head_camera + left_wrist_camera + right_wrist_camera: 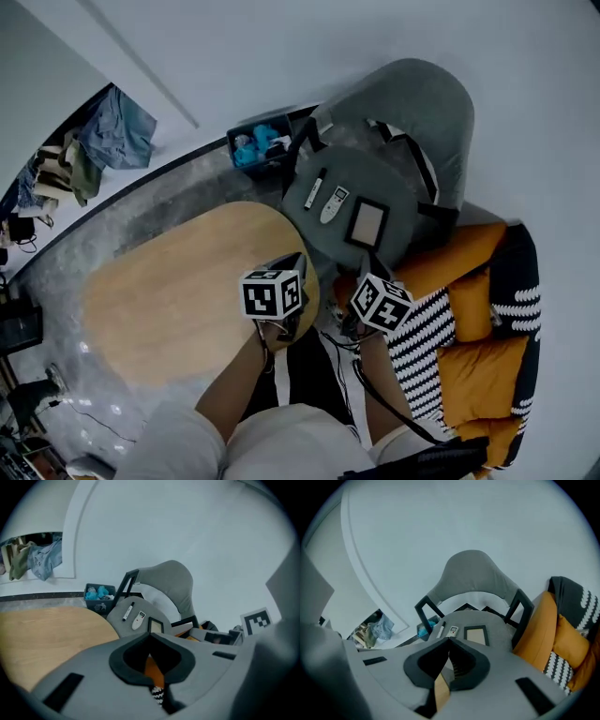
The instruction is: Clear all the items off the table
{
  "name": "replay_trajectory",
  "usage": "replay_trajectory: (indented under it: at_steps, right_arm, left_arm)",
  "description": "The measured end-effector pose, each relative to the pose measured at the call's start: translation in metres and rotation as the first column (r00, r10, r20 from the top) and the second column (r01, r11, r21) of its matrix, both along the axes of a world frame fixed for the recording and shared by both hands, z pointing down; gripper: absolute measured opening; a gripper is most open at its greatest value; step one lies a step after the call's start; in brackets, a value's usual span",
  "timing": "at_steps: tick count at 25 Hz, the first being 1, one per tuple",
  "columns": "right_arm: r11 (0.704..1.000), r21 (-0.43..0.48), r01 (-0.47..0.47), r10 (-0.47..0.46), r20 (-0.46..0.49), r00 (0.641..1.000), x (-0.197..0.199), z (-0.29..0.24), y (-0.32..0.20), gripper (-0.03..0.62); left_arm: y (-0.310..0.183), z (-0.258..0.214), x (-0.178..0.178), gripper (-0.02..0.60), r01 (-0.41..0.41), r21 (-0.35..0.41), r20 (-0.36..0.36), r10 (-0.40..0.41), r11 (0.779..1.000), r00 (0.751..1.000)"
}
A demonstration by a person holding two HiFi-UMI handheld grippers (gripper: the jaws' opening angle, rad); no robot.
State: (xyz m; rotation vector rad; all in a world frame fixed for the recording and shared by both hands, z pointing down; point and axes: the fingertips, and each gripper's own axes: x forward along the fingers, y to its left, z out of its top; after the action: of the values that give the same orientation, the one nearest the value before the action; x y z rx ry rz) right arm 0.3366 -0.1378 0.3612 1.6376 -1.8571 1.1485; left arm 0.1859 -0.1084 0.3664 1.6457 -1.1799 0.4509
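Note:
The oval wooden table (178, 291) has a bare top. On the seat of the grey chair (398, 178) beyond it lie a black marker (316, 187), a white remote (334, 203) and a dark-framed picture (367, 223). My left gripper (289, 264) hangs over the table's right end, jaws shut with nothing between them. My right gripper (370, 272) is beside it, nearer the chair, also shut and empty. In the left gripper view the marker (127, 611), remote (139, 619) and frame (155, 626) sit past the jaw tips (151, 634). The right gripper (449, 640) points at the same chair seat.
A dark bin (258, 142) with blue contents stands on the floor behind the chair. Orange and black-and-white cushions (473, 300) fill the right side. Clothes (103, 141) hang at the far left. Cables trail on the floor by the person's legs.

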Motion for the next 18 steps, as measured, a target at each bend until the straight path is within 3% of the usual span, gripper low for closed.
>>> replay_trajectory:
  at_steps: [4, 7, 12, 18]
  right_arm:
    - [0.995, 0.030, 0.098, -0.098, -0.019, 0.995, -0.048, -0.039, 0.019, 0.025]
    - [0.981, 0.068, 0.181, -0.179, -0.034, 0.983, -0.090, -0.071, 0.034, 0.025]
    - [0.917, 0.160, 0.366, -0.356, -0.092, 0.930, -0.182, -0.136, 0.065, 0.024]
    - [0.809, 0.266, 0.524, -0.520, -0.091, 0.849, -0.299, -0.206, 0.112, 0.025]
  left_arm:
    - [0.050, -0.058, -0.059, 0.008, 0.076, 0.081, 0.025, -0.078, 0.994, 0.997]
    - [0.087, -0.099, -0.122, 0.008, 0.192, 0.147, 0.063, -0.203, 0.970, 0.977]
    - [0.136, -0.174, -0.233, 0.008, 0.376, 0.293, 0.057, -0.408, 0.879, 0.911]
    - [0.204, -0.267, -0.336, 0.008, 0.401, 0.520, 0.126, -0.532, 0.754, 0.837]
